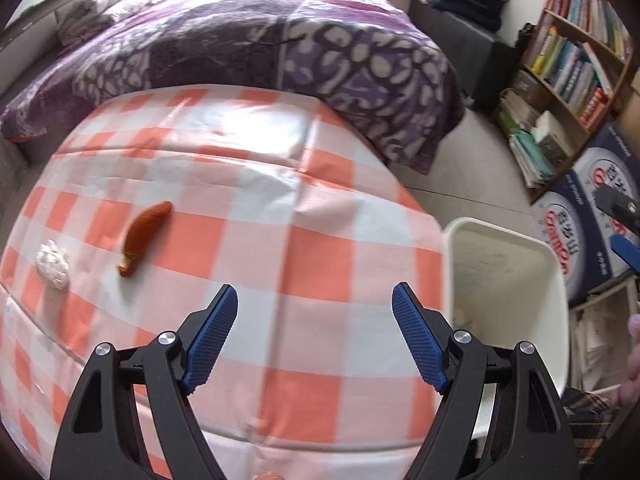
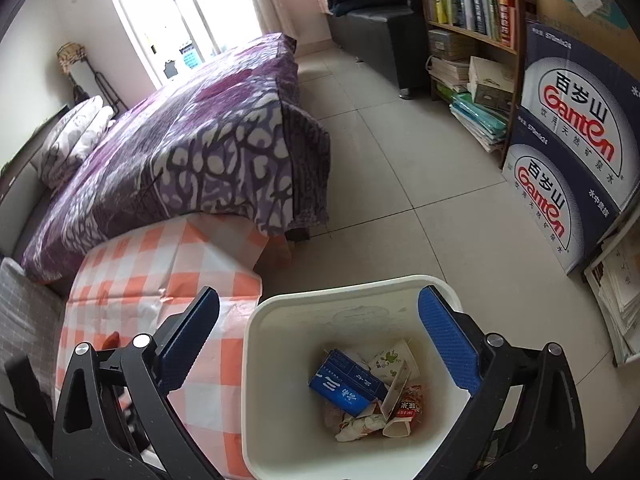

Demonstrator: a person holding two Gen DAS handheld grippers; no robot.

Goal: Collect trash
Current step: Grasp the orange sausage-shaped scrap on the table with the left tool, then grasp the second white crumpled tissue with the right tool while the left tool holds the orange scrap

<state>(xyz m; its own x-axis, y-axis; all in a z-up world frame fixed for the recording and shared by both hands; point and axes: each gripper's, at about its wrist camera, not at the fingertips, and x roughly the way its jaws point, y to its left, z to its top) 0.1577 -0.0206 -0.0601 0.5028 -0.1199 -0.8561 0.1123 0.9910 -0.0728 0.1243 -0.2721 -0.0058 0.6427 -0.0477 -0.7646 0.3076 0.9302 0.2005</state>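
In the left wrist view an orange peel (image 1: 141,237) and a crumpled white tissue (image 1: 51,265) lie on the orange-and-white checked tablecloth (image 1: 304,240), at the left. My left gripper (image 1: 314,304) hangs open over the cloth, to the right of both, with nothing between its blue pads. The white trash bin (image 1: 520,280) stands off the table's right edge. In the right wrist view my right gripper (image 2: 320,312) is open above the bin (image 2: 256,360), empty. Inside lie a blue carton (image 2: 344,384), a paper cup (image 2: 394,360) and wrappers (image 2: 404,408).
A bed with a purple patterned cover (image 2: 208,136) stands behind the table. A bookshelf (image 2: 468,12) and stacked water cartons (image 2: 568,132) line the right wall. Tiled floor (image 2: 400,168) lies between bed and shelf. A person's hand (image 1: 634,344) shows at the right edge.
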